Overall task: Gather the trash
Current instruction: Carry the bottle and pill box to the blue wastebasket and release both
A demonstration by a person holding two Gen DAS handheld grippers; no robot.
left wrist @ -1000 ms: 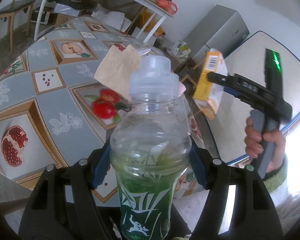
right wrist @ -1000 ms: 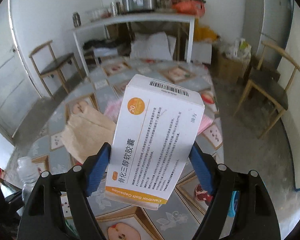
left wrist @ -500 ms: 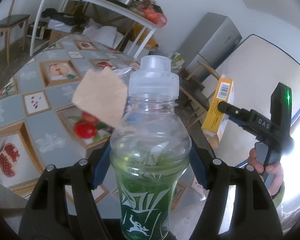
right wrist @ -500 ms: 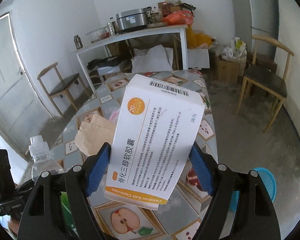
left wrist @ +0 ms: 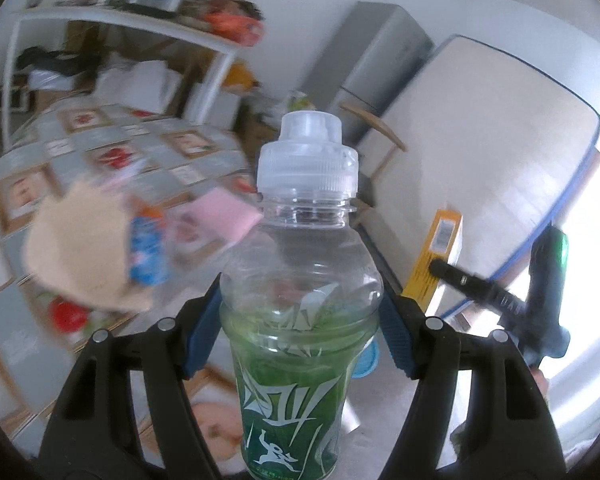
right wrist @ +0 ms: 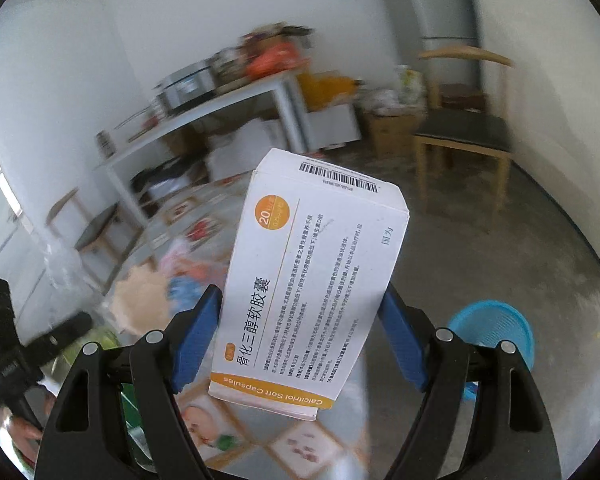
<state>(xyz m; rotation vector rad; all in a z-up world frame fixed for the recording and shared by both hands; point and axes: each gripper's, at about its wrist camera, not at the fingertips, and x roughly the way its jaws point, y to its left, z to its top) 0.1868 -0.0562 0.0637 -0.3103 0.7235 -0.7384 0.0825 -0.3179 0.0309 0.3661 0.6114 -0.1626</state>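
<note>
My left gripper [left wrist: 300,328] is shut on a clear plastic bottle [left wrist: 296,280] with a green label and a white cap, held upright above the table edge. My right gripper [right wrist: 300,336] is shut on a white and orange medicine box [right wrist: 312,280], held upright. That same box [left wrist: 436,256] and the right gripper [left wrist: 440,268] show at the right of the left wrist view. A blue trash basket [right wrist: 492,332] stands on the floor at the lower right of the right wrist view. On the table lie a tan paper [left wrist: 80,248], a blue wrapper [left wrist: 148,252] and a pink piece [left wrist: 216,216].
The table with a fruit-pattern cloth [left wrist: 100,136] spreads to the left. A wooden chair [right wrist: 464,136] stands by the far wall near a grey cabinet [left wrist: 368,68]. A white shelf table [right wrist: 220,108] holds clutter. Grey floor [right wrist: 520,248] lies around the basket.
Both grippers swung to the right away from the table with their loads. The blue basket has come fully into the right wrist view. The table has slid left in both views.
</note>
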